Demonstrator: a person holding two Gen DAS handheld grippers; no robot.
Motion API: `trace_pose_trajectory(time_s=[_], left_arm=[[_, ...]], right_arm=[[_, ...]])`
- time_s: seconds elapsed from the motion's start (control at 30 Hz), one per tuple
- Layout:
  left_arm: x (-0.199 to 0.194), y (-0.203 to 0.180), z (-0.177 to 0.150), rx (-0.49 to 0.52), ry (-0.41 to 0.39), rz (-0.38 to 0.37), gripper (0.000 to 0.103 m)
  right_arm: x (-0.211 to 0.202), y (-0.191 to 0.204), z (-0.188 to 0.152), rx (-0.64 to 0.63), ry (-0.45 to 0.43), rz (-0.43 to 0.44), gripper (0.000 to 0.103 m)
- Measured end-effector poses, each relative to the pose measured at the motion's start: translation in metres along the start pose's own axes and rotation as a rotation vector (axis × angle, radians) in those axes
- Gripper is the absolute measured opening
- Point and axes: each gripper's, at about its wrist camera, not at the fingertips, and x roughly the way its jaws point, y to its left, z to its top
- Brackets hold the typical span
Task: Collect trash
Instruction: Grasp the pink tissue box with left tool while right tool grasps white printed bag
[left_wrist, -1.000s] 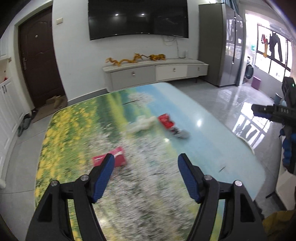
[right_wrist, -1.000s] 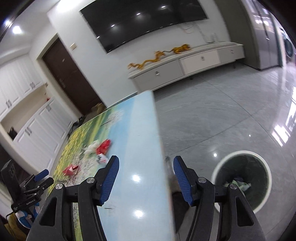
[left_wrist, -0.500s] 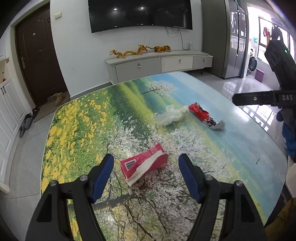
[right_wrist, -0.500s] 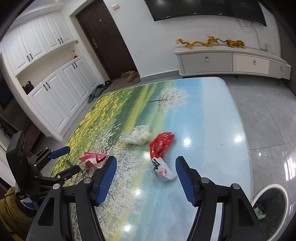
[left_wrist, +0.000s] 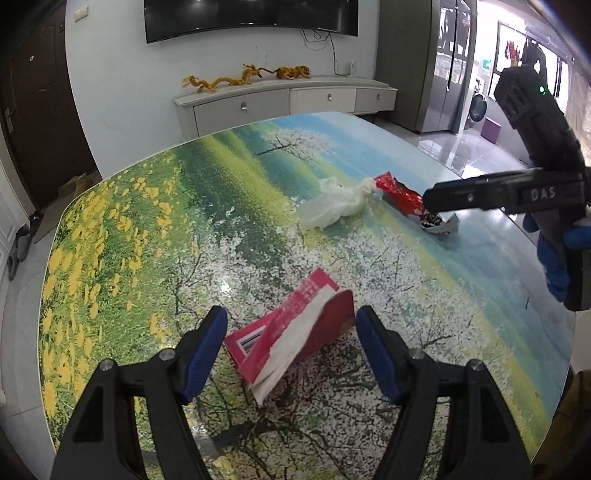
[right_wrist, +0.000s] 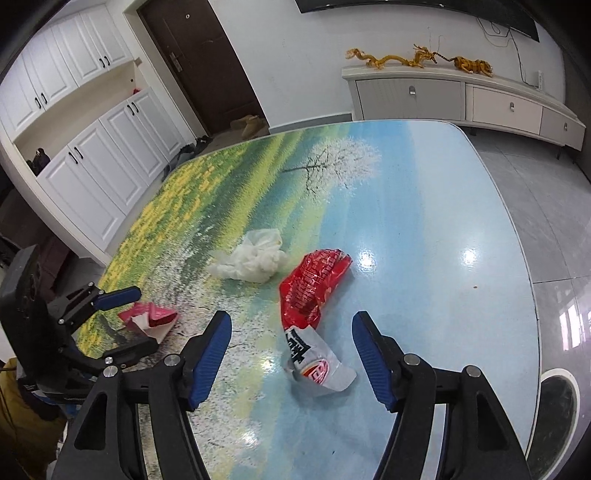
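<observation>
Left tongs hang released around the red box lying on the bench. Right tongs, just opening wider, straddle the red wrapper, unclenched; white bag lies beyond.

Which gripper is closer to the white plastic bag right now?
Right. The right gripper hangs over the red snack wrapper, which lies beside the white plastic bag. The left gripper frames the pink tissue pack, farther from the bag.
</observation>
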Motion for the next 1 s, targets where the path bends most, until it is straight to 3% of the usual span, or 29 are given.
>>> trace_pose_trajectory(time_s=[0.2, 0.37, 0.5, 0.73, 0.8, 0.83, 0.87, 1.0], left_arm=[[0.0, 0.008, 0.0, -0.072, -0.01, -0.038, 0.069], [0.002, 0.004, 0.001, -0.062, -0.007, -0.015, 0.069], [0.002, 0.003, 0.001, -0.068, -0.009, -0.002, 0.068], [-0.004, 0.011, -0.003, -0.114, -0.031, -0.005, 0.061], [-0.005, 0.012, -0.003, -0.131, -0.039, -0.009, 0.053], [-0.002, 0.013, -0.003, -0.138, -0.021, -0.015, 0.009], [0.004, 0.015, -0.004, -0.154, 0.01, -0.034, 0.008], [0.004, 0.02, -0.005, -0.191, -0.008, -0.049, 0.007]], right_arm=[[0.015, 0.001, -0.001, -0.031, 0.024, -0.027, 0.063], [0.014, -0.001, -0.005, -0.049, 0.022, -0.053, 0.047], [0.015, -0.008, -0.003, -0.049, 0.018, -0.062, 0.023], [0.021, -0.014, 0.008, -0.054, -0.004, -0.054, 0.022], [0.022, -0.015, 0.01, -0.054, -0.012, -0.041, 0.022], [0.023, -0.015, 0.011, -0.054, -0.013, -0.037, 0.022], [0.024, -0.016, 0.011, -0.053, -0.016, -0.03, 0.022], [0.024, -0.019, 0.011, -0.043, -0.026, -0.006, 0.022]])
